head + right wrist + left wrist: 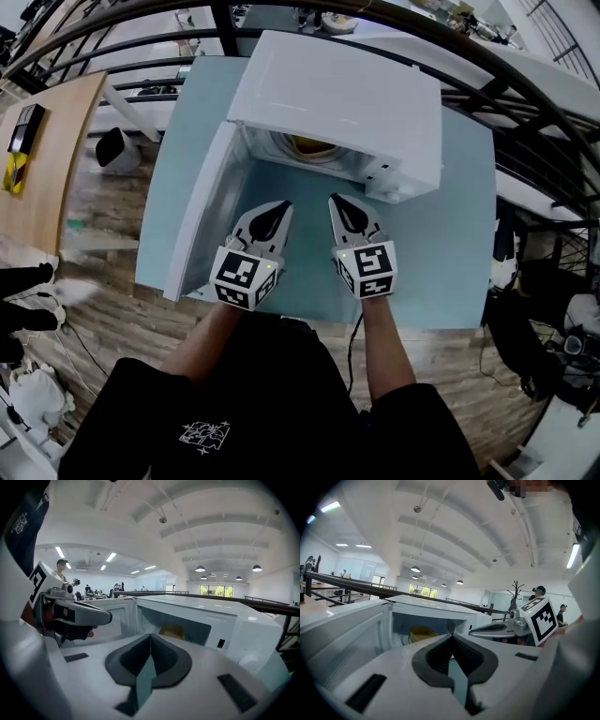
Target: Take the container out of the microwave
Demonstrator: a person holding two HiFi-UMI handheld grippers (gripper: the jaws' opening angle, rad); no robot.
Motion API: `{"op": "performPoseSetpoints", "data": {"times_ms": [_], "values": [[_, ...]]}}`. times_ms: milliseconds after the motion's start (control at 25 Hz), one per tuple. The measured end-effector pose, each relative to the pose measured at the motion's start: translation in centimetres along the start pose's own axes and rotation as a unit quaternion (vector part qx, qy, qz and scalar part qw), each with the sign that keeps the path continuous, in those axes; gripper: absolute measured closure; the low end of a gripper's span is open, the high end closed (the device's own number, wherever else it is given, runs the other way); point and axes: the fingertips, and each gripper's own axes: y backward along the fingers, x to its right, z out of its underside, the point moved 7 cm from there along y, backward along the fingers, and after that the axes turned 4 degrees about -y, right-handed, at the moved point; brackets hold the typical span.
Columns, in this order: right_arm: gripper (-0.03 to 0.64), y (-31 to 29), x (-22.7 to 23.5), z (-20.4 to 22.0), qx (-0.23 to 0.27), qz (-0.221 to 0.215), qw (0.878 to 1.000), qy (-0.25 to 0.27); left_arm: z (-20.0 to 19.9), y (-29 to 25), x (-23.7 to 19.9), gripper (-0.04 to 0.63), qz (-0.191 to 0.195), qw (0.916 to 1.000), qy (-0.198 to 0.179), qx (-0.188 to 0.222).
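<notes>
Nearest are the person's two arms, each hand holding a gripper. The left gripper (280, 205) has its two jaws pressed together at the tips, and there is nothing between them. The right gripper (335, 200) is just the same, with its tips closed up tight and nothing in them. The two grippers are side by side, near each other but not touching. They both point at the microwave's open front.

Under them is a light blue table (450, 234). A white microwave (347, 94) stands on it, just past the grippers. Its door (202, 220) is wide open and swings out to the left, toward the near side of the table.

The container (314, 146) is inside the microwave, near the middle and set back from the opening. The grippers are not touching it. It is yellow, and only a small part of it peeks out under the microwave's top. From the left gripper view it looks like a low yellow tub (423, 633). I cannot tell what is in it.
</notes>
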Motion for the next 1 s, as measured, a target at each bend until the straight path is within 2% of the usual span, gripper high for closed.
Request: {"op": "performPoseSetpoints", "data": {"times_ms": [480,760,1000], "values": [[0.611,-5.7,0.9,0.9,-0.055,0.013,0.994,0.094,1.9,-2.9,-3.0,0.588,-0.034,0.999,0.029,-0.011],[0.609,-8.8,2.2,2.1,-0.091,0.033,0.984,0.147,2.9,-5.2,-4.3,0.588,-0.039,0.9983,0.037,-0.021],[0.609,-10.7,2.9,3.3,-0.115,0.032,0.978,0.173,3.5,-6.8,-5.2,0.588,-0.035,0.998,0.044,-0.029]]}}
